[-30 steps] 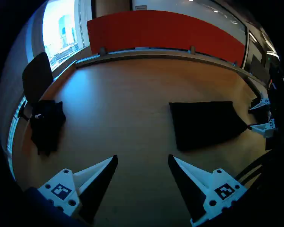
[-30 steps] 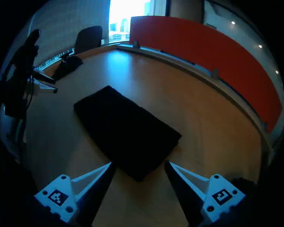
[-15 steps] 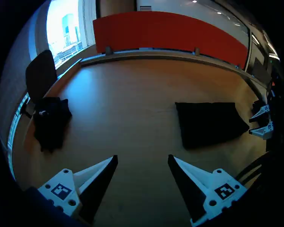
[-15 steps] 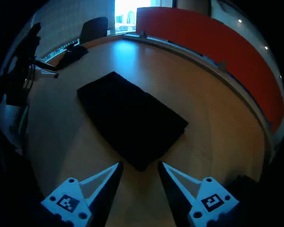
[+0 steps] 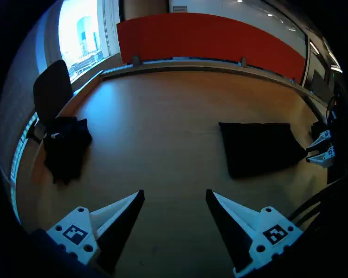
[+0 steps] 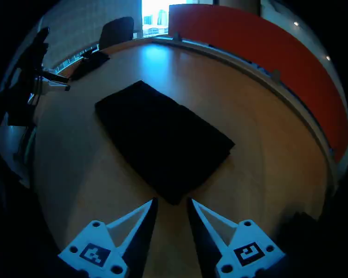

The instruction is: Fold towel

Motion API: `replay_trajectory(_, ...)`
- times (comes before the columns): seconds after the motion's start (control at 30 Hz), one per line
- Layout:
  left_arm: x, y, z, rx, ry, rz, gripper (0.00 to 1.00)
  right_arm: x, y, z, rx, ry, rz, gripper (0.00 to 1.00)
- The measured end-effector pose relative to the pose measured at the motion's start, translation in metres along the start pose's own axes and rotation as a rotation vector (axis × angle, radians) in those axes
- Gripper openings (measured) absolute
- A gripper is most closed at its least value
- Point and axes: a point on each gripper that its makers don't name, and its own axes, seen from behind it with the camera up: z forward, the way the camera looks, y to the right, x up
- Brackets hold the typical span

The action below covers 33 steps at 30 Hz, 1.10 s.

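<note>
I note a wooden tabletop (image 5: 164,120). A dark towel (image 5: 257,148) lies flat on it, ahead and right of my left tool (image 5: 174,192), just beyond my right tool (image 6: 171,200). A dark crumpled bundle (image 5: 65,148) lies far left.

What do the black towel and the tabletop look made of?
Towel: probably soft matte fabric; it shows no glare and has thick rounded edges. Tabletop: wood or wood-look laminate, smooth, with a pale bluish sheen at the far end.

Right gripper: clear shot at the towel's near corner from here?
Probably yes: the right gripper sits just short of the near corner of the towel, jaws partly open, with no obstacle between them.
</note>
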Motion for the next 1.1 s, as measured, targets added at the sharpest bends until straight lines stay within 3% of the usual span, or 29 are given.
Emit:
replay_trajectory(0.43,0.000,-0.005,0.001,0.008,-0.004,0.004,0.98,-0.003,0.002,0.003,0.004,-0.014,-0.004,0.06)
replay_trajectory(0.8,0.001,-0.008,0.000,0.010,-0.003,0.000,0.99,0.003,0.000,0.002,-0.007,-0.013,-0.036,0.06)
replay_trajectory(1.1,-0.001,-0.013,-0.001,0.017,-0.004,-0.008,0.99,0.042,0.004,-0.011,-0.041,0.061,-0.064,0.06)
